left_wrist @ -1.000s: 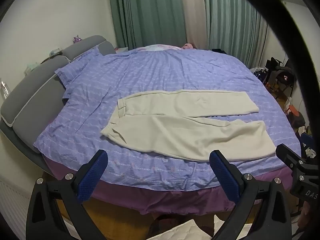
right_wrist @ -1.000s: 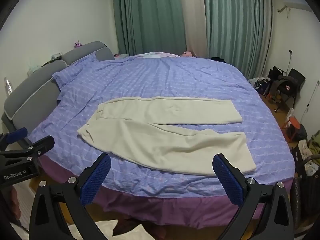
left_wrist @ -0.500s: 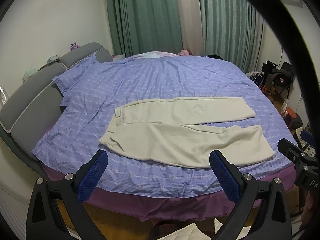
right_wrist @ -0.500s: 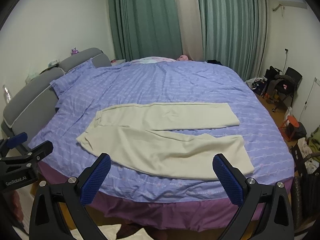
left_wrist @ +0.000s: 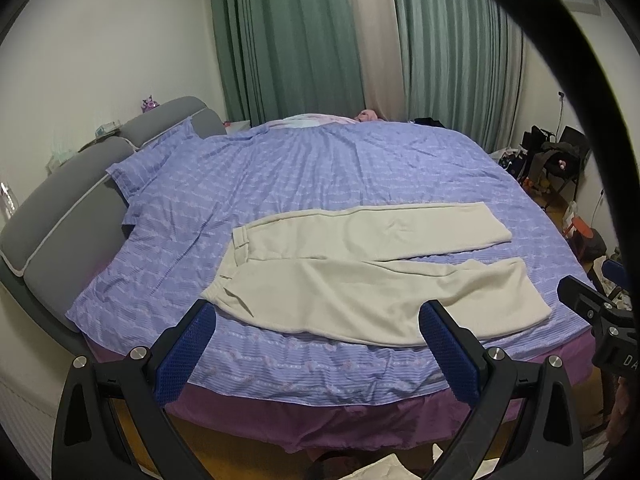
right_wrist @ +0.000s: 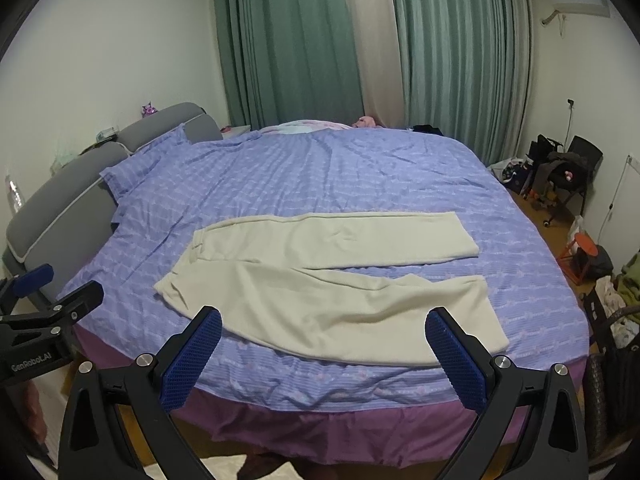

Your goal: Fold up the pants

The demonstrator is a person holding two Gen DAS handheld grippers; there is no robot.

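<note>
Cream pants (left_wrist: 360, 272) (right_wrist: 320, 280) lie flat on the purple bedspread (left_wrist: 320, 168) (right_wrist: 340, 168), waistband to the left, both legs spread apart and running to the right. My left gripper (left_wrist: 318, 312) hovers open in front of the bed's near edge, short of the pants. My right gripper (right_wrist: 323, 318) is also open, held off the near edge with nothing between its blue pads (right_wrist: 192, 356). Each gripper shows at the edge of the other's view: the right gripper (left_wrist: 600, 312) on the right side, the left gripper (right_wrist: 40, 312) on the left.
A grey padded headboard (left_wrist: 60, 216) runs along the left of the bed. Green curtains (right_wrist: 288, 40) hang behind. A black chair with bags (right_wrist: 568, 172) and an orange stool (right_wrist: 584, 248) crowd the right floor. White cloth (left_wrist: 384, 468) lies on the floor below the grippers.
Both views tilted upward a little, so the bed and pants sit lower in frame. The grippers stayed open; the pants did not move.
</note>
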